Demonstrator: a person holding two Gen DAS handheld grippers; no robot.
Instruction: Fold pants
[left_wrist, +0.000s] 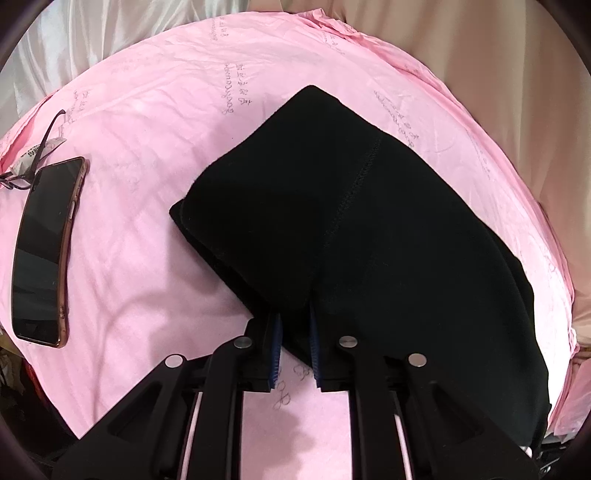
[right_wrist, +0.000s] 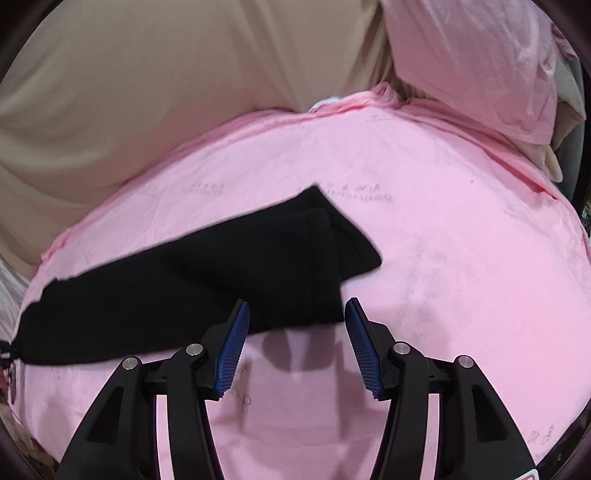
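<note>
Black pants (left_wrist: 362, 221) lie folded on a pink sheet (left_wrist: 155, 229). In the left wrist view my left gripper (left_wrist: 295, 314) is shut on the near edge of the pants, the cloth pinched between its blue pads (left_wrist: 275, 347). In the right wrist view the pants (right_wrist: 207, 273) stretch from the left edge toward the middle. My right gripper (right_wrist: 297, 306) is open, its blue pads (right_wrist: 232, 350) on either side of the near right corner of the pants, just above the sheet (right_wrist: 461, 258).
A dark phone in a gold case (left_wrist: 44, 254) and a pair of glasses (left_wrist: 40, 151) lie on the sheet at the left. Beige bedding (right_wrist: 129, 92) lies beyond the sheet, and a pink pillow (right_wrist: 472, 62) is at the far right.
</note>
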